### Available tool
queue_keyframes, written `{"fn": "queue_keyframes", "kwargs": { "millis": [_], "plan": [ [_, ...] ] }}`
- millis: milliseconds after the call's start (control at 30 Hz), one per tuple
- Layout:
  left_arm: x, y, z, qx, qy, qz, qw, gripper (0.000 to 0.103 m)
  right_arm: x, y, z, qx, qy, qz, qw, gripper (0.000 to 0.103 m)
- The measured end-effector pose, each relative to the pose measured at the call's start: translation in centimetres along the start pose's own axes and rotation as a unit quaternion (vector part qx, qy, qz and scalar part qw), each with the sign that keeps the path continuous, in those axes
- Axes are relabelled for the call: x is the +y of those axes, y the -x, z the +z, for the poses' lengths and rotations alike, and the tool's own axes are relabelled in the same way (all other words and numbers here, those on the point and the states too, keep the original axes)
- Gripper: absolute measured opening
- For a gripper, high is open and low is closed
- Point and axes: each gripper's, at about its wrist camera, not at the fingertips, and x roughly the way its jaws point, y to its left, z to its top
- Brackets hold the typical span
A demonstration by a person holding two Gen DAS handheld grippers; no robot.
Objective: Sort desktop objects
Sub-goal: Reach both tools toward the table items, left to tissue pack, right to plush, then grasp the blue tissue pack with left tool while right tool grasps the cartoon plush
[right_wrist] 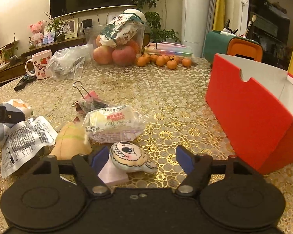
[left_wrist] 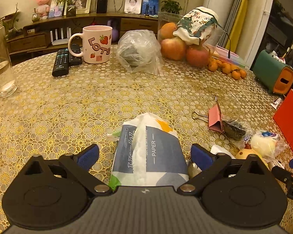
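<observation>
My left gripper [left_wrist: 144, 155] is open, its blue pads on either side of a blue-and-white tissue pack [left_wrist: 148, 152] lying on the table, not touching it. My right gripper [right_wrist: 142, 159] is open over a small plush face charm [right_wrist: 129, 157] and a pale pink block [right_wrist: 112, 172]. A wrapped snack [right_wrist: 112, 123], a tan plush toy [right_wrist: 71, 142], a printed foil packet [right_wrist: 23, 138] and a pink binder clip [right_wrist: 87, 99] lie just beyond. An open red box [right_wrist: 252, 113] stands at the right; it also shows in the left wrist view [left_wrist: 290, 124].
At the back stand a pink mug [left_wrist: 96, 43], remotes [left_wrist: 61, 61], a plastic bag [left_wrist: 138, 49], a bag of apples [left_wrist: 185, 39], small oranges [right_wrist: 164, 60], a glass [left_wrist: 2, 66] and a green-orange holder [left_wrist: 273, 72]. The gold lace tablecloth [left_wrist: 107, 97] covers the table.
</observation>
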Motion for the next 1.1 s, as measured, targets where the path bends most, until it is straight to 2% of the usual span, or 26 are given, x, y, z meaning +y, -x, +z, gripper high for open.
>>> {"fn": "queue_keyframes", "kwargs": {
  "millis": [233, 333, 367, 467, 733, 1100],
  "plan": [
    [0.0, -0.2, 0.2, 0.009, 0.010, -0.008, 0.9999, 0.066, -0.2, -0.7, -0.2, 0.015, -0.009, 0.008, 1.000, 0.058],
    [-0.3, 0.1, 0.1, 0.005, 0.004, -0.006, 1.0000, 0.058, -0.1, -0.7, -0.2, 0.018, -0.010, 0.014, 1.000, 0.051],
    [-0.3, 0.2, 0.1, 0.004, 0.002, -0.006, 1.0000, 0.056, -0.1, -0.6, -0.2, 0.019, -0.008, 0.014, 1.000, 0.046],
    [-0.5, 0.4, 0.1, 0.003, 0.001, -0.007, 1.0000, 0.050, -0.1, -0.4, -0.3, 0.017, -0.007, 0.015, 1.000, 0.044],
    [-1.1, 1.9, 0.1, -0.008, -0.008, -0.010, 0.9999, 0.039, -1.0, 0.9, -0.1, 0.009, -0.018, 0.013, 1.000, 0.041],
    [-1.4, 5.6, 0.3, -0.040, 0.000, -0.008, 0.9992, 0.038, -2.3, 3.9, 0.2, -0.009, -0.023, 0.012, 1.000, 0.040]
  ]
}}
